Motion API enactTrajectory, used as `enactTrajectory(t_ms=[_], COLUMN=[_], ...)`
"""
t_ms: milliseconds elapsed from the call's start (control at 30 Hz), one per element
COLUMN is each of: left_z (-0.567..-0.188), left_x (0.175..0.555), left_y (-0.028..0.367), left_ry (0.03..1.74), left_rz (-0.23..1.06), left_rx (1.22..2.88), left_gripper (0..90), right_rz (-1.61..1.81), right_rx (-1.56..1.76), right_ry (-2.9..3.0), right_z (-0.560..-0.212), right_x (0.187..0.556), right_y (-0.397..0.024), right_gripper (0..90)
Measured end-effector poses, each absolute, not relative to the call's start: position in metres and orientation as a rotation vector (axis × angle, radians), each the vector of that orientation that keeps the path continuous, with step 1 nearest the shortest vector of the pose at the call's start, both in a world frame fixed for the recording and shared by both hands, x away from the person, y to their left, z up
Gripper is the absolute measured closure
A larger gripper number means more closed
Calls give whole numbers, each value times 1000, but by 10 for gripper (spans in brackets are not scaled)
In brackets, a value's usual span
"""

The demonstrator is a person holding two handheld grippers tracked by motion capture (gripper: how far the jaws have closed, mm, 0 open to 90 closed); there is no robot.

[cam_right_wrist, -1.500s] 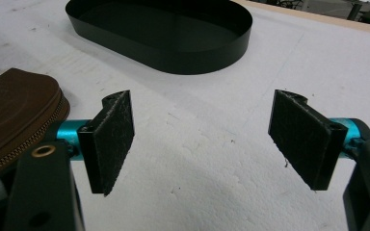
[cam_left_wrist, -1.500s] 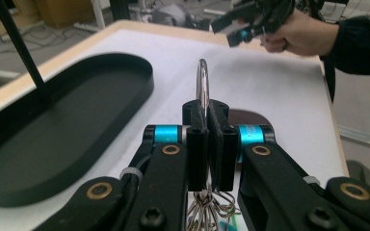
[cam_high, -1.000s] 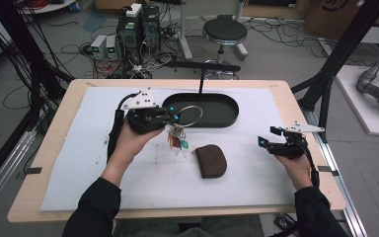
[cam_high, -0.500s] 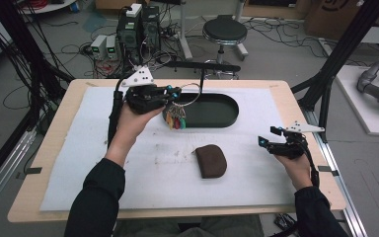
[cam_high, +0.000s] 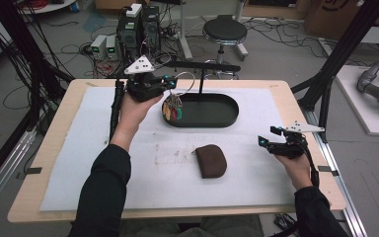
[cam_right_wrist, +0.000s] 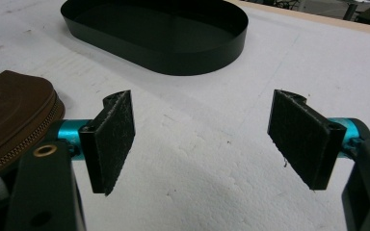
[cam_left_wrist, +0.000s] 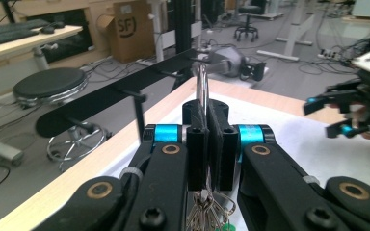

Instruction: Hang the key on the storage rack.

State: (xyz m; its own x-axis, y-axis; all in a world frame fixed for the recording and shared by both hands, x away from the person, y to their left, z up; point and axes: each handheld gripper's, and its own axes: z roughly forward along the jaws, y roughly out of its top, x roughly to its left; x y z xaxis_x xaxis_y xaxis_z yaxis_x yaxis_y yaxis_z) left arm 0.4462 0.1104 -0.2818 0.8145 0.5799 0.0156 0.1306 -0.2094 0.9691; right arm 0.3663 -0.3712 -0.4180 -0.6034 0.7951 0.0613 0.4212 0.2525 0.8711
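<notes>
Above tray's (cam_high: 229,120) left end, left gripper (cam_high: 170,84) clamping key ring (cam_high: 186,81), keys (cam_high: 172,107) seemingly dangling

Left hand-held gripper (cam_high: 170,82) clamped, right hand-held gripper (cam_high: 269,137) spread.

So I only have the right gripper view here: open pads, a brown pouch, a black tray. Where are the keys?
Observer: The left gripper holds them by the key ring, jaws shut on it.
Operator: Over the tray?
Observer: The keys hang beside the black tray's left end, about over its rim, in the high view.
Operator: Anything above the tray?
Observer: A black bar with pegs stands behind it, ahead of the ring.
</notes>
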Motion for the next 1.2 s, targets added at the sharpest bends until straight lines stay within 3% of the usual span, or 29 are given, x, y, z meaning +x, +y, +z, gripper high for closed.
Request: enactTrajectory(t_ms=[533,1200], left_z=[-305,-323], left_x=[482,500], left_y=[124,129], left_ry=[681,785], left_rz=[448,456], left_rx=[1681,1637], left_gripper=[866,866], right_rz=[1297,1303], right_rx=[1107,1110], right_ry=[2143,2145], right_z=[-419,-419], right_x=[367,367], right_y=[-371,-371], right_gripper=[253,254])
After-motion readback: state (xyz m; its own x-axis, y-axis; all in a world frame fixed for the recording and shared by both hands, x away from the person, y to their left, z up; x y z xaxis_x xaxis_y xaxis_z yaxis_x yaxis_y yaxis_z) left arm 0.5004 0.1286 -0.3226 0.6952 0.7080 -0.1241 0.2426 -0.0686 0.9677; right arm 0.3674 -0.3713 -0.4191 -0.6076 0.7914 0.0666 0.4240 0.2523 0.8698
